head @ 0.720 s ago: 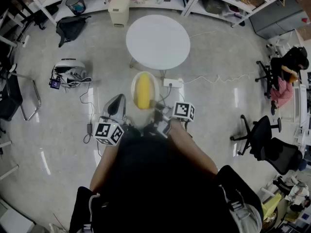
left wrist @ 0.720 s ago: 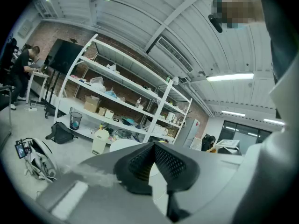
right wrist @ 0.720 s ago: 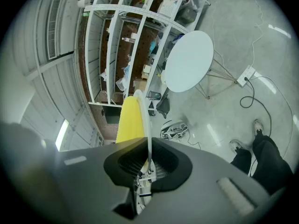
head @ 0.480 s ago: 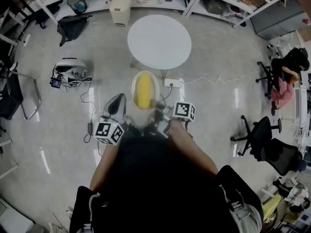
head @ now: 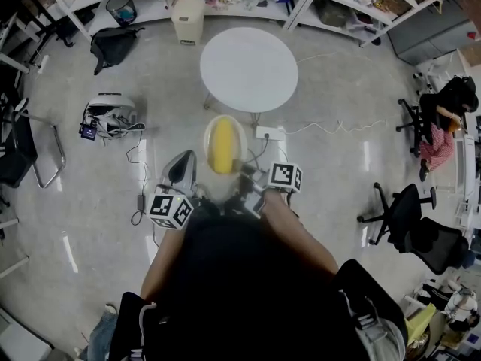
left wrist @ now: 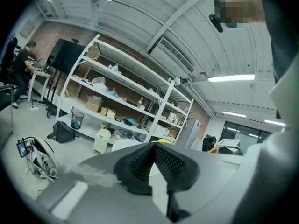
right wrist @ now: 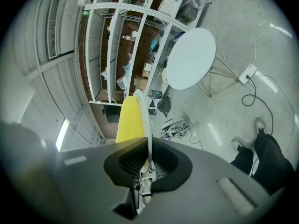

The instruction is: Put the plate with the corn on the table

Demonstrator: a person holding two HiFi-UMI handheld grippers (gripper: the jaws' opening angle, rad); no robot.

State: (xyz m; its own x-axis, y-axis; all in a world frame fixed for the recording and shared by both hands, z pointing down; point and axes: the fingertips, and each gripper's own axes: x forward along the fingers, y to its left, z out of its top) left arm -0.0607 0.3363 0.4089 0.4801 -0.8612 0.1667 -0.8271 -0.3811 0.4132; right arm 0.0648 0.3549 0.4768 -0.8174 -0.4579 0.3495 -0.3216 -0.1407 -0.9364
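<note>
The right gripper [right wrist: 148, 144] is clamped on the near rim of the plate [right wrist: 148, 118]. Its own view shows that plate edge-on, as a thin white line running up from between the jaws, so the plate's face is hidden. The near end of the corn [right wrist: 130, 118] is cut off behind the gripper body.

From the head view, the right gripper [head: 245, 174] and the left gripper [head: 183, 164] are partly covered by the person's dark torso, and the clamped rim is hard to make out. The left gripper [left wrist: 153, 146] has its jaws together with nothing between them, and it sits just beside the plate [head: 208, 143].

The corn [head: 223, 145] lies lengthwise on the plate, its long axis pointing away from the person toward the round white counter [head: 249, 70]. The plate is held above the floor, near the counter's closest edge.
</note>
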